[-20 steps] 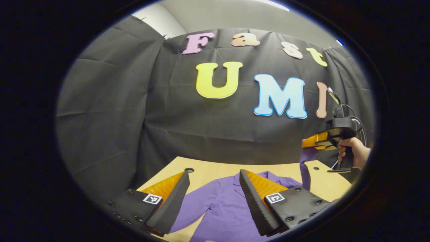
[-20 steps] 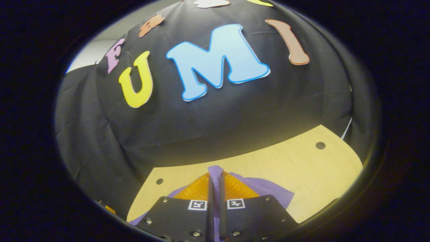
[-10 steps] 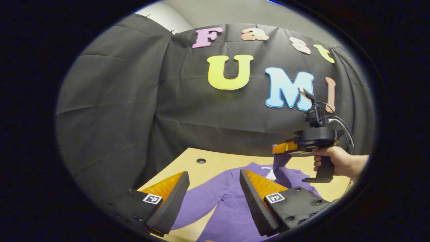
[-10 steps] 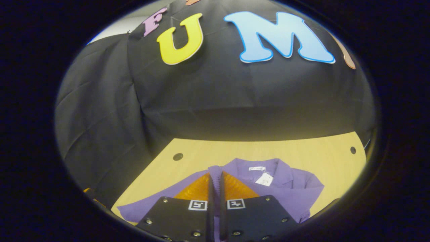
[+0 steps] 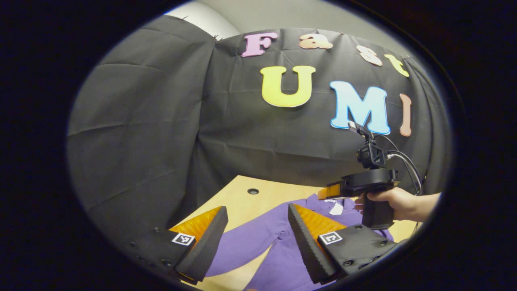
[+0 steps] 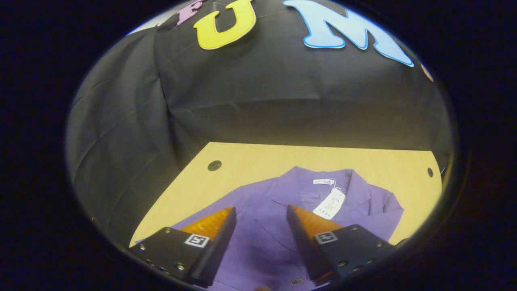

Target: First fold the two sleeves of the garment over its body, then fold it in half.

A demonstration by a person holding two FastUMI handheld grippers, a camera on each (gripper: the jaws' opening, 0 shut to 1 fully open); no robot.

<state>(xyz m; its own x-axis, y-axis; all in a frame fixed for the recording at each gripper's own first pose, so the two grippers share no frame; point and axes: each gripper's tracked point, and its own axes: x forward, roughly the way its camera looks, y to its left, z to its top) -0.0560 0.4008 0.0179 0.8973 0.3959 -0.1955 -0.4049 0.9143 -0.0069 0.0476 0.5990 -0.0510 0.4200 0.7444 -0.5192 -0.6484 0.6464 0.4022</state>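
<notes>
Grippers, left and right, gape wide over purple garment with unreadable white tag.

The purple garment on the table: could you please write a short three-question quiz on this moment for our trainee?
1. True or false: the right gripper is shut on the purple garment.
2. Which lies near the collar? A) a white tag B) a belt C) a glove
3. Fill in: in the left gripper view, the garment's outstretched sleeve lies flat on the wooden ____.

Key:
1. False; its jaws stand open above the garment's body.
2. A
3. table

The left gripper is open too, and the hand holds the right gripper over the collar end.
</notes>
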